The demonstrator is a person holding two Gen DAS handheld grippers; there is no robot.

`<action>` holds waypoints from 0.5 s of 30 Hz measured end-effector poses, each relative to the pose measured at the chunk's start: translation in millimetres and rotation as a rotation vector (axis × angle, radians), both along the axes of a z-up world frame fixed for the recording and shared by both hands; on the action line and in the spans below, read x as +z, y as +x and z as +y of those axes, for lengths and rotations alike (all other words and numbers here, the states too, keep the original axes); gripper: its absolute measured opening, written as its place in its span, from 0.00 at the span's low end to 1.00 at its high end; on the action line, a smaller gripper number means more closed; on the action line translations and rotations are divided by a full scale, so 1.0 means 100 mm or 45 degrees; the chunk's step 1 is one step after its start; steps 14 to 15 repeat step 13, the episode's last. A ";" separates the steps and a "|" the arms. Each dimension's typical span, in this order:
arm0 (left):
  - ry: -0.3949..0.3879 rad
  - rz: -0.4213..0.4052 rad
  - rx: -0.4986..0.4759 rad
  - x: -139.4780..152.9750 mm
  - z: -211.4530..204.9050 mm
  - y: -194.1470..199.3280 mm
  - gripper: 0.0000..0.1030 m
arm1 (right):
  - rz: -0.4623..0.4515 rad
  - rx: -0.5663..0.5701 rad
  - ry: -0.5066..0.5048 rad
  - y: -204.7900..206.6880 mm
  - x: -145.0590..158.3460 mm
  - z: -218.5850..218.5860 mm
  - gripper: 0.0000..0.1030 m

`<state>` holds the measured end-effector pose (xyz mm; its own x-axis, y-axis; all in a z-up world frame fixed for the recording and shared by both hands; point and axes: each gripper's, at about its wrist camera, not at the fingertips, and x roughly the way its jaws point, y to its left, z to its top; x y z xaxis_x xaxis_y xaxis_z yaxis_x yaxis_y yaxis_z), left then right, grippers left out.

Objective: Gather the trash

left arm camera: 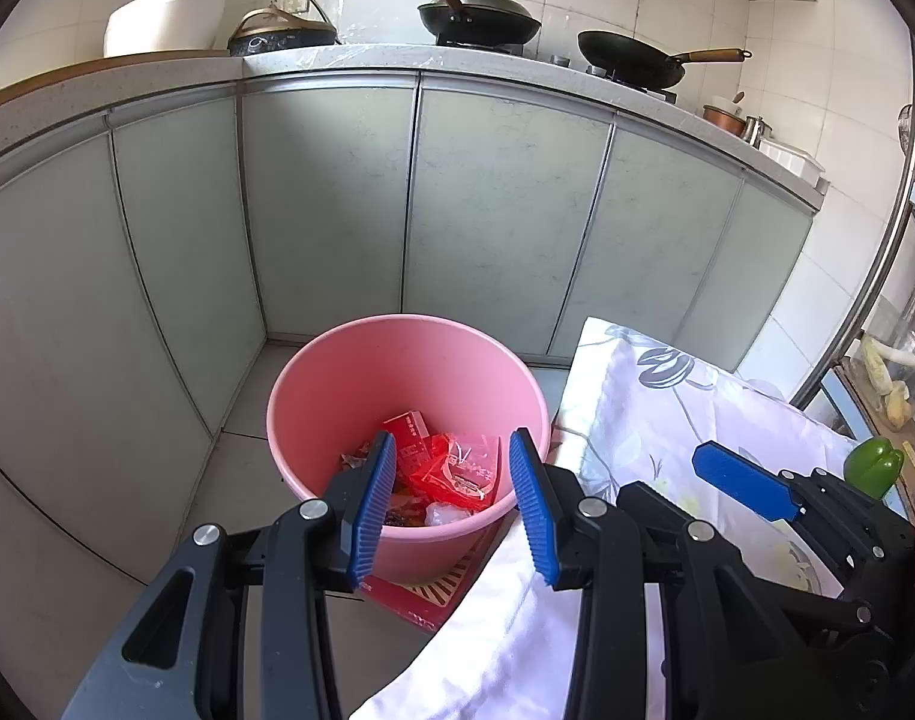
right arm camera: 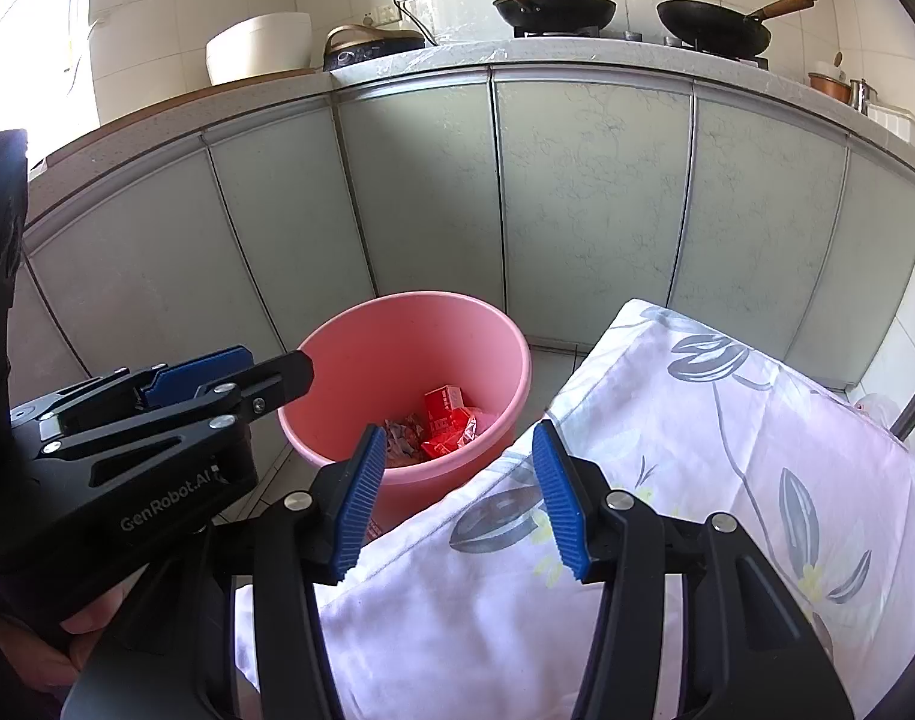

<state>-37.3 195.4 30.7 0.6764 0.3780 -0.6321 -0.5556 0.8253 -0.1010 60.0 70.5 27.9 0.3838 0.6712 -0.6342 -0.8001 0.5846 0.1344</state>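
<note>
A pink bucket [left arm camera: 337, 384] stands on the floor by the cabinets and holds red wrappers and boxes [left arm camera: 451, 468]; it also shows in the right wrist view [right arm camera: 397, 348], with the trash [right arm camera: 445, 420] inside. My left gripper [left arm camera: 451, 456] is open and empty, held above the bucket's near rim. My right gripper [right arm camera: 454, 450] is open and empty, above the edge of the floral cloth and beside the bucket. The right gripper also shows in the left wrist view [left arm camera: 739, 480], and the left gripper in the right wrist view [right arm camera: 241, 372].
A table with a white floral cloth [left arm camera: 667, 420] stands right of the bucket, with a green pepper [left arm camera: 874, 465] on it. Grey cabinet doors [left arm camera: 325, 210] curve behind. Pans [left arm camera: 478, 15] sit on the counter. A red flat box [left arm camera: 433, 594] lies under the bucket.
</note>
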 end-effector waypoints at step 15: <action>-0.009 0.020 0.003 -0.01 0.08 0.02 0.38 | 0.006 -0.006 -0.006 0.03 -0.05 0.00 0.50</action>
